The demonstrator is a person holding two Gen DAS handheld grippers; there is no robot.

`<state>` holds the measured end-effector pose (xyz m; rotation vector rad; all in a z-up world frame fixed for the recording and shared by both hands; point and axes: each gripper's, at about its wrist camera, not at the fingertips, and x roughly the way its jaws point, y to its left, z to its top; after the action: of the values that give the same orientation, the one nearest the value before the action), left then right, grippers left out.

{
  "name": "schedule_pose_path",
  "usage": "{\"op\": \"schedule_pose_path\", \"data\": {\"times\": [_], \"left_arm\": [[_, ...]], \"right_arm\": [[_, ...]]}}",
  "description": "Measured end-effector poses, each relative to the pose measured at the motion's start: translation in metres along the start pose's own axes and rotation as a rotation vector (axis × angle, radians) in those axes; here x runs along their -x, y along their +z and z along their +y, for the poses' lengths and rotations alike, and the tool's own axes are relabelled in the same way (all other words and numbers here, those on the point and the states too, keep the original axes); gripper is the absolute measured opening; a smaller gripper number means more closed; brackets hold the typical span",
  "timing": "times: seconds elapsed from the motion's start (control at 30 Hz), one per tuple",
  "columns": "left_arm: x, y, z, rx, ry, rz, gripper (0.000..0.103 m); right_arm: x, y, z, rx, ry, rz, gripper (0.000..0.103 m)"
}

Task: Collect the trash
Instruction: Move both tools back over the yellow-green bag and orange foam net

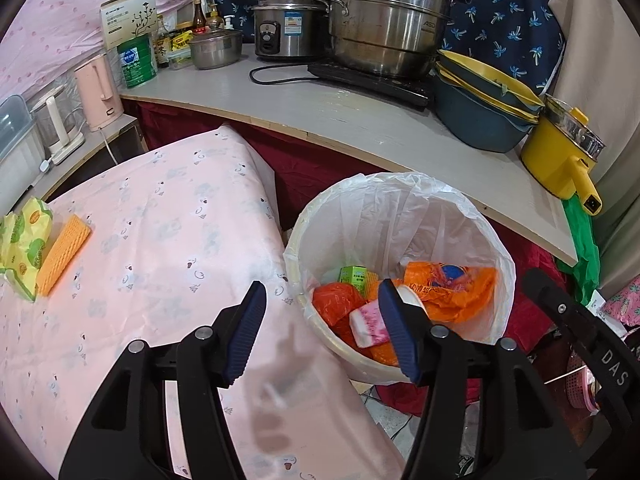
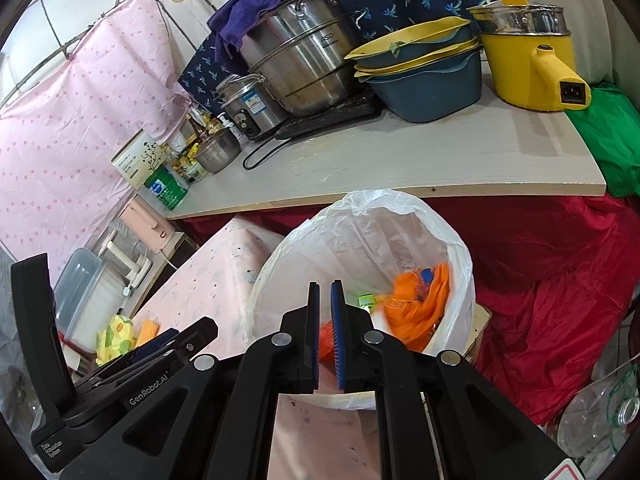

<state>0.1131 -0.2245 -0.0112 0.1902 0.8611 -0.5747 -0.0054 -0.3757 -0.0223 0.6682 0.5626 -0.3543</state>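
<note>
Jaws of the left gripper (image 1: 320,312) stand spread with nothing between the ribbed blue pads, poised over the near rim of the bin; those of the right gripper (image 2: 325,320) sit almost pressed together, a thin gap showing, holding nothing. Below them the round trash bin (image 1: 496,280), lined with a thin crinkled white bag, holds crumpled orange plastic wrappers (image 1: 448,284), a small green carton (image 1: 354,276) and a pink-and-white packet (image 1: 368,322). On the pink patterned tablecloth (image 1: 160,240) to the left lie a ridged orange sponge (image 1: 64,254) and a yellow-green wrapper (image 1: 22,240).

Near-closed right claw (image 2: 325,332) — above bin (image 2: 280,276)
</note>
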Motion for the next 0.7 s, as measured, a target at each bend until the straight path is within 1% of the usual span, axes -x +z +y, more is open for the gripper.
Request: {"op": "schedule_pose_path", "data": {"times": [0.37,0.47,0.53,0.57,0.63,0.7], "left_arm": [[0.016,-0.004,0.034,0.053,0.022,-0.025,0.056],[0.020,-0.006,0.047,0.072,0.030,-0.032,0.056],[0.023,-0.007,0.056,0.085,0.038,-0.037,0.056],[0.024,-0.008,0.062,0.092,0.044,-0.038,0.057],[0.028,-0.010,0.073,0.106,0.058,-0.044,0.062],[0.032,-0.012,0.086,0.123,0.071,-0.053,0.063]], "right_arm": [[0.000,-0.007,0.033,0.060,0.017,0.013,0.011],[-0.002,-0.010,0.046,0.079,0.025,0.017,0.015],[-0.003,-0.012,0.055,0.090,0.033,0.020,0.021],[-0.004,-0.014,0.059,0.097,0.036,0.022,0.022],[-0.006,-0.017,0.069,0.114,0.045,0.030,0.022],[-0.009,-0.021,0.082,0.134,0.056,0.039,0.022]]}}
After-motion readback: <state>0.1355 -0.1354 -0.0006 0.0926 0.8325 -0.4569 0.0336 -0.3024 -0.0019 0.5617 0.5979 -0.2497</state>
